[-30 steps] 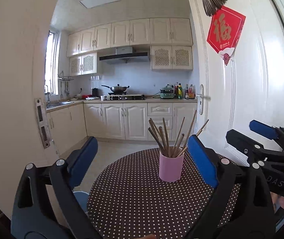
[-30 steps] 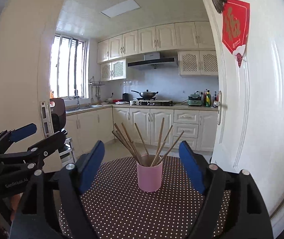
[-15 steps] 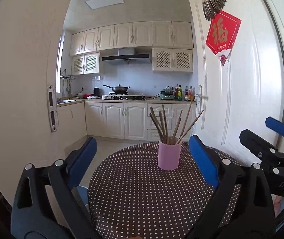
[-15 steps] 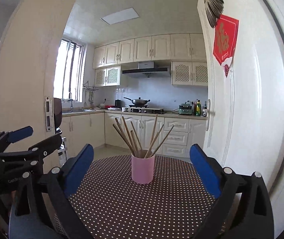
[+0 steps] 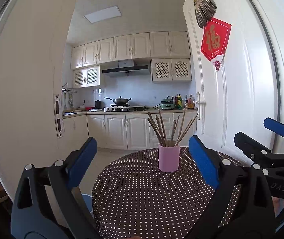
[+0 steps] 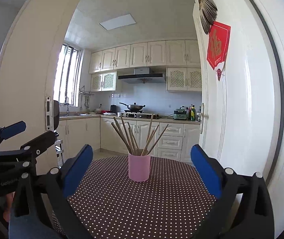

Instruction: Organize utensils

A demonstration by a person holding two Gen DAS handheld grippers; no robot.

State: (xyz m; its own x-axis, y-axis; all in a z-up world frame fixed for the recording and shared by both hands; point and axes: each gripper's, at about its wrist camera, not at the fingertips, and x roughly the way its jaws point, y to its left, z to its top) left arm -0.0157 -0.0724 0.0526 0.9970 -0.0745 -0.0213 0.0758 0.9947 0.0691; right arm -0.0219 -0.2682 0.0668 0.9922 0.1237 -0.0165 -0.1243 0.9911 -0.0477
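Note:
A pink cup (image 5: 169, 160) holding several wooden chopsticks (image 5: 162, 129) stands on a round table with a brown white-dotted cloth (image 5: 142, 195). My left gripper (image 5: 142, 153) hovers level over the near side of the table, open and empty, with the cup farther off toward its right finger. In the right wrist view the cup (image 6: 139, 168) and chopsticks (image 6: 131, 137) sit centred ahead of my right gripper (image 6: 142, 155), which is wide open and holds nothing. Each gripper shows in the other's view: the right gripper (image 5: 255, 129), the left gripper (image 6: 37, 130).
A white door (image 5: 241, 99) with a red paper sign (image 5: 215, 39) stands open just right of the table. A white wall and door frame (image 5: 32, 99) rises on the left. Beyond lies a kitchen with cabinets, a stove and a wok (image 5: 120, 100).
Both grippers have sunk a little and drawn back slightly from the cup. The right gripper's jaws have spread wider. The cup and chopsticks have stayed in place.

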